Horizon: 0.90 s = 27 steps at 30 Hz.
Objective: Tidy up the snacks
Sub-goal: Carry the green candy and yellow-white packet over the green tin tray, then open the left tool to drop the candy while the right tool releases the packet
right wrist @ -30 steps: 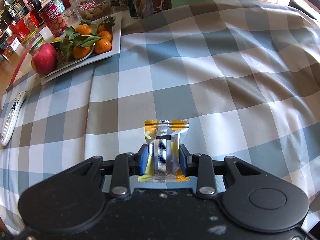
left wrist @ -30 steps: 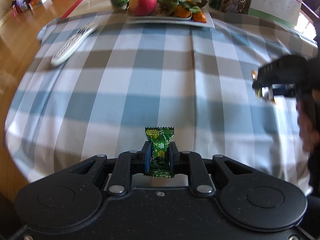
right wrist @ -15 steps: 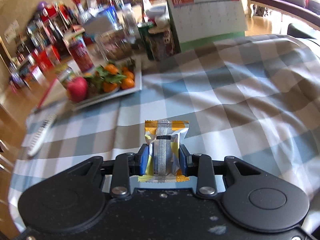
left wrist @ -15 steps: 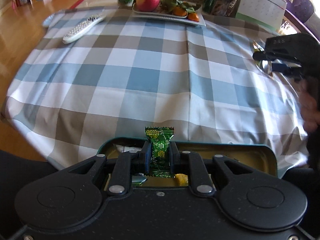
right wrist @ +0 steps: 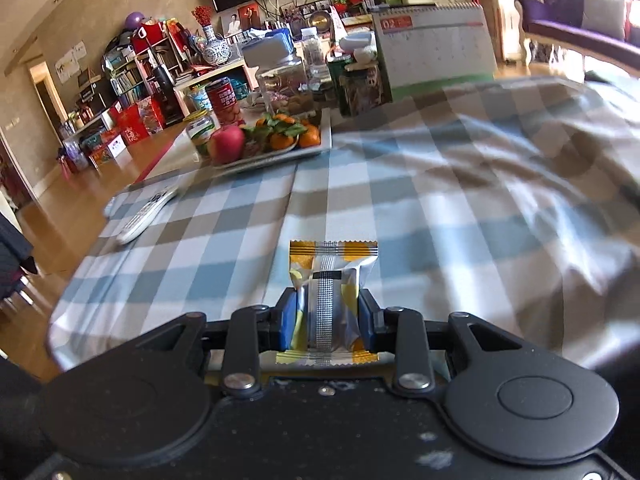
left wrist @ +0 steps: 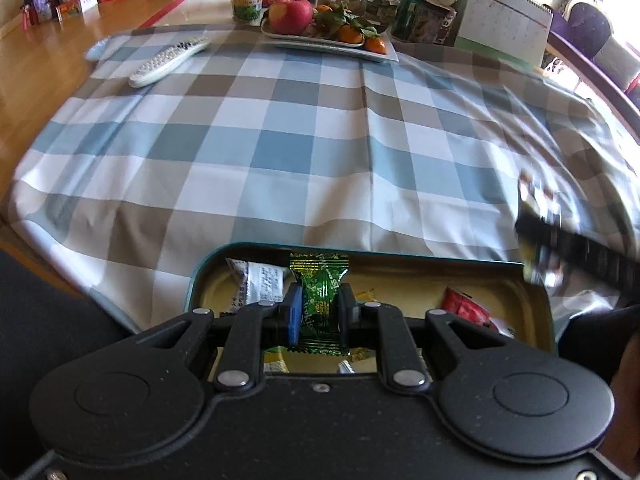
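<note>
Green foil shows between the pads of the left gripper [left wrist: 319, 312], which is clenched on a green candy [left wrist: 320, 300] held upright above an open teal tin [left wrist: 546, 312]. The tin sits at the near edge of a table covered by a blue, grey and white checked tablecloth [left wrist: 280, 140], and holds other wrapped snacks, among them a white packet [left wrist: 258, 286] and a red one [left wrist: 466, 308]. The right gripper [right wrist: 327, 316] grasps a silver and yellow snack packet [right wrist: 330, 300], also upright, over the cloth; from the left view it appears blurred at the right edge, near the tin's far corner. Further back lie a white remote control [left wrist: 168, 62] and a white tray [left wrist: 384, 54] with an apple [left wrist: 290, 16] and tangerines [left wrist: 348, 34], beside a desk calendar [left wrist: 504, 22].
</note>
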Each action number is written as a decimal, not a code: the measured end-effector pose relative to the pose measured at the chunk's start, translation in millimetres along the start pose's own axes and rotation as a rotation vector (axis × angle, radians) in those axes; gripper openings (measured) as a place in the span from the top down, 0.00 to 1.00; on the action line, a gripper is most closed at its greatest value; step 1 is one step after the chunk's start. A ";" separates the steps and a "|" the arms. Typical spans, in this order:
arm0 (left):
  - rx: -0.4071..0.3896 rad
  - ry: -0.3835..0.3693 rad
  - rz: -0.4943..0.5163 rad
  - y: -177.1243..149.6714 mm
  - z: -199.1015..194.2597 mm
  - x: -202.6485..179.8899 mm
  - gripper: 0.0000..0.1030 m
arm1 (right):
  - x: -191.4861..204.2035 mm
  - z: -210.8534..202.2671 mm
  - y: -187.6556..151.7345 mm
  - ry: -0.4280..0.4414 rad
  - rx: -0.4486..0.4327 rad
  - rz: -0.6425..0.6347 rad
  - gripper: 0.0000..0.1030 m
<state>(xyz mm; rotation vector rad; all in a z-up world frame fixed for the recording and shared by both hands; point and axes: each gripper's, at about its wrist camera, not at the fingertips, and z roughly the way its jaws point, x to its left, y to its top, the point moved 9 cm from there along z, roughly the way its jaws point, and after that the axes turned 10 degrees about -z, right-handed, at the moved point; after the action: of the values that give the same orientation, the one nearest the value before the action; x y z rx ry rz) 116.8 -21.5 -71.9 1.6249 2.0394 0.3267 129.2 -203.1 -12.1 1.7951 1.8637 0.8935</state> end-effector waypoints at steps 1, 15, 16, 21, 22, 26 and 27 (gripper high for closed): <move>0.002 -0.003 -0.006 -0.7 0.5 0.4 0.76 | 1.6 -5.5 -7.7 0.001 0.002 0.002 0.67; -0.040 0.033 -0.037 -0.7 -2.2 10.4 0.76 | 24.7 -51.1 -71.4 -0.004 0.010 0.005 0.67; -0.051 0.039 -0.031 -1.4 -3.7 10.3 0.76 | 25.9 -52.4 -71.4 -0.005 0.004 -0.004 0.67; -0.088 0.024 0.012 -3.6 -11.2 3.6 0.60 | 29.5 -55.1 -70.4 -0.003 -0.015 -0.018 0.67; -0.091 0.022 0.017 -3.7 -11.9 2.4 0.53 | 29.1 -54.9 -70.0 -0.003 -0.014 -0.018 0.67; -0.094 0.038 0.020 -4.2 -11.0 2.6 0.51 | 29.3 -53.6 -70.3 0.001 -0.010 -0.018 0.67; -0.091 0.042 0.015 -4.9 -10.9 3.5 0.51 | 29.7 -53.6 -70.2 0.003 -0.009 -0.018 0.67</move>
<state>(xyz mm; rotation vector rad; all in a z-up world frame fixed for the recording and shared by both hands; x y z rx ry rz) 106.4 -18.1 -65.9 1.5918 2.0131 0.4561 38.9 -180.8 -17.6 1.7695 1.8714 0.8970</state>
